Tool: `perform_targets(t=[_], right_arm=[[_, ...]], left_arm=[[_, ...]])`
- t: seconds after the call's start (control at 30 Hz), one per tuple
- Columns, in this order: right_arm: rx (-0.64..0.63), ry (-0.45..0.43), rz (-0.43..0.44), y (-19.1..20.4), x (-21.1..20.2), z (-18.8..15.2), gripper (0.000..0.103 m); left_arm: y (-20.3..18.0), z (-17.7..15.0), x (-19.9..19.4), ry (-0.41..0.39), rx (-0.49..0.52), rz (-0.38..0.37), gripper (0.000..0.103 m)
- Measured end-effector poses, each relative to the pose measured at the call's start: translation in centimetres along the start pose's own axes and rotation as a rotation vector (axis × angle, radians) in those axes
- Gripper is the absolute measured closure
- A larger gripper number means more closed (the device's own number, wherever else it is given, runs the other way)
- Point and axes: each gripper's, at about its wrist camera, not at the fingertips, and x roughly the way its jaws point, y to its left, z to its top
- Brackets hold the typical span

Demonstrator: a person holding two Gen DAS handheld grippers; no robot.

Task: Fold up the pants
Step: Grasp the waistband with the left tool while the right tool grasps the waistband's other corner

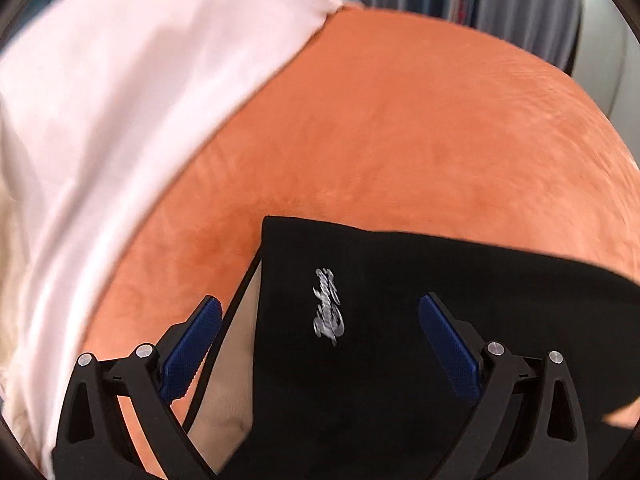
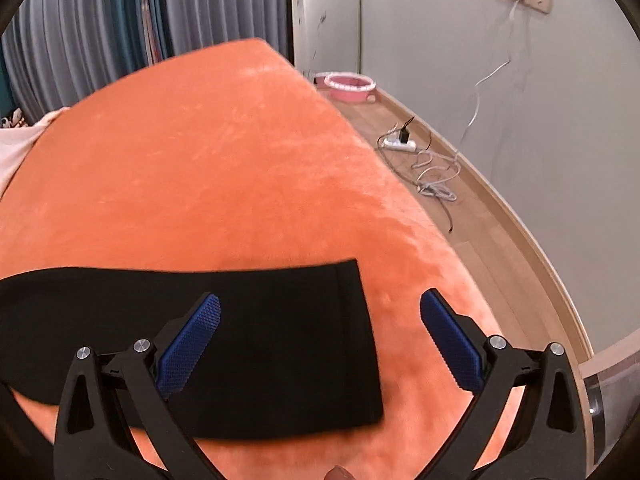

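1. While both claws hover over the orange bed [image 2: 224, 152], the black pants [image 2: 280, 340] lie flat on it, long axis running left to right across my views.
2. Right claw [image 2: 320, 336] sits above the hem end; left claw [image 1: 320, 340] above the logo end (waist, I judge).
3. Both claws gape wide, holding nothing; whether the pads touch cloth I cannot tell.
4. White sheet [image 1: 120, 100] lies well left of the pants.
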Motion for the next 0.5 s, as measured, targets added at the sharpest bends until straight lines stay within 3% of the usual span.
perform_targets(t=[0.17, 0.3, 0.33, 0.37, 0.4, 0.43, 0.47, 0.5], right_arm=[[0.014, 0.076, 0.002, 0.2, 4.2, 0.6, 0.005], [0.022, 0.107, 0.016, 0.4, 6.3, 0.2, 0.005], [0.025, 0.102, 0.024, 0.8, 6.2, 0.2, 0.009], [0.031, 0.093, 0.042, 0.9, 6.3, 0.2, 0.022], [0.034, 0.082, 0.047, 1.0, 6.3, 0.2, 0.027], [0.032, 0.074, 0.056, 1.2, 6.2, 0.2, 0.05], [0.026, 0.075, 0.094, 1.4, 6.0, 0.2, 0.083], [0.035, 0.078, 0.155, 1.6, 5.5, 0.4, 0.089]], left_arm=[[0.9, 2.2, 3.8, 0.054, -0.026, 0.04, 0.006], [0.2, 2.6, 5.7, 0.098, 0.012, 0.008, 0.006], [0.0, 2.5, 5.9, 0.089, 0.018, -0.002, 0.012], [-0.1, 2.7, 6.2, 0.085, 0.022, -0.022, 0.029], [-0.3, 2.7, 6.3, 0.09, 0.017, -0.044, 0.032], [-0.4, 2.7, 6.0, 0.081, 0.019, -0.048, 0.044], [-0.6, 2.7, 5.7, 0.074, 0.027, -0.079, 0.074], [-0.7, 2.5, 5.0, 0.068, 0.024, -0.125, 0.082]])
